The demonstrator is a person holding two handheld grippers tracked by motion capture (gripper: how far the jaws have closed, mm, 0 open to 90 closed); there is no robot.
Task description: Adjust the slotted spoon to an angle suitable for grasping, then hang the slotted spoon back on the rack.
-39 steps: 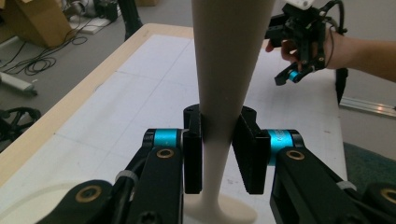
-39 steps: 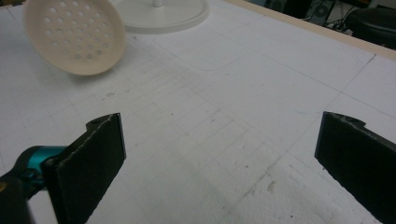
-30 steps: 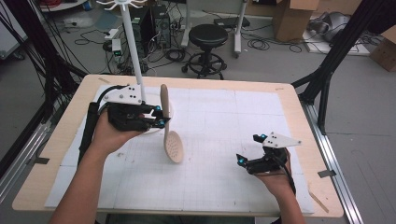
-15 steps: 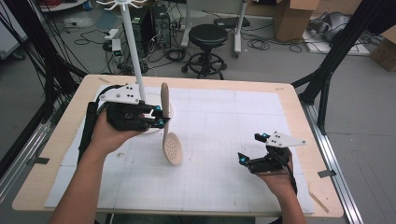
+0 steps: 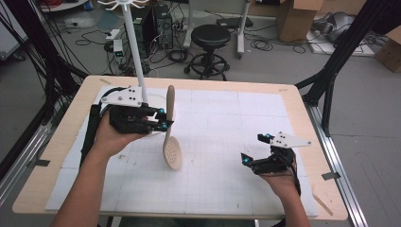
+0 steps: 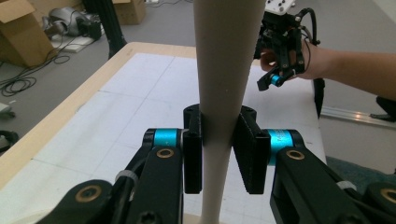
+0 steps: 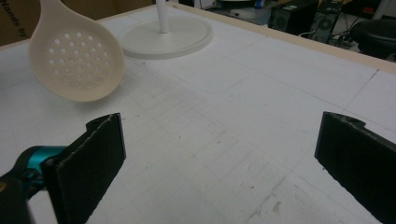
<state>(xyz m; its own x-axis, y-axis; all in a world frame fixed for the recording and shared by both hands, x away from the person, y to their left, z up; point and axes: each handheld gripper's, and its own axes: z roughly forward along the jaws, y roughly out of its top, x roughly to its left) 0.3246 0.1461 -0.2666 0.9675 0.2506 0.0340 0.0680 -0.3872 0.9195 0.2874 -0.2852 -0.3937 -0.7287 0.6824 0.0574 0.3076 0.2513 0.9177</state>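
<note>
right now your left gripper [image 5: 165, 118] is pinching the handle of the beige slotted spoon [image 5: 171, 142], both pads pressed flat against the handle from either side. in the left gripper view the handle [image 6: 223, 70] runs straight up between the jaws, with bare handle showing above and below the grip. from the high view the spoon hangs almost upright, a little tilted, handle end toward the far edge of the table [image 5: 61, 137] and the perforated bowl [image 5: 172, 153] toward you, low over the white gridded mat [image 5: 222, 127]. whether the bowl touches the mat cannot be told. you can see the bowl's holes in the right gripper view [image 7: 74, 60], where it sits at the upper left with its shadow on the mat beneath it.

your right gripper [image 5: 253, 149] sits well apart from the spoon, near the right side of the mat, with its jaws spread wide and nothing between them but the mat. your right hand [image 5: 279, 177] wraps its body from below.

just behind your left gripper stands the white hook stand [image 5: 135, 52], its round base [image 7: 166, 37] resting on the mat beside the spoon's bowl. beyond the table a black stool [image 5: 210, 47] stands on the floor.
</note>
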